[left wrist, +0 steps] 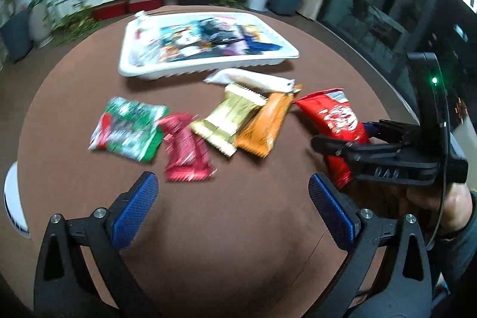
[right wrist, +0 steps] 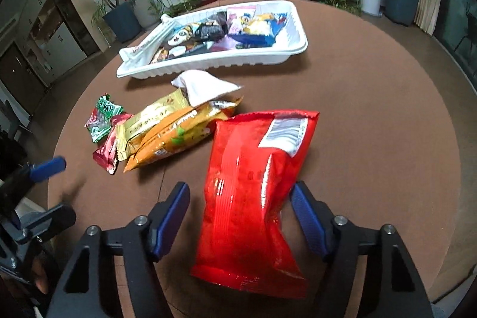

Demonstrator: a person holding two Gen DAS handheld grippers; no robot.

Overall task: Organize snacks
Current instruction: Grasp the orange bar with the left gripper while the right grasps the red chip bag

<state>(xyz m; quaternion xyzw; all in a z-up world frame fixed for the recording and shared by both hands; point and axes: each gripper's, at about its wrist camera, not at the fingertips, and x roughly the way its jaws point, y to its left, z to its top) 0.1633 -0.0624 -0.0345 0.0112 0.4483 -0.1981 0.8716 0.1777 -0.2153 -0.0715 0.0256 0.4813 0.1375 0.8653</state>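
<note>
The right hand-held gripper is straddling the big red snack bag, its blue pads standing apart on either side of the bag's lower half; the right pad looks to be just touching the wrapper's edge while the left one is showing a clear gap, so nothing is being squeezed yet. That placement is suggesting a pinch across the narrow width, the easiest way to lift a puffy, slippery bag. The bag is lying flat on the brown table, its long axis running away from the right wrist camera toward the white tray, with the sealed end bearing the white label facing the tray. The left hand-held gripper is hovering with its jaws wide apart and nothing between them, above bare table just short of the loose row: a green packet, a dark red packet, a gold packet, an orange packet and a white packet. These are lying close beside the tray, which is already holding several snacks, probably so each needs only a short carry.
</note>
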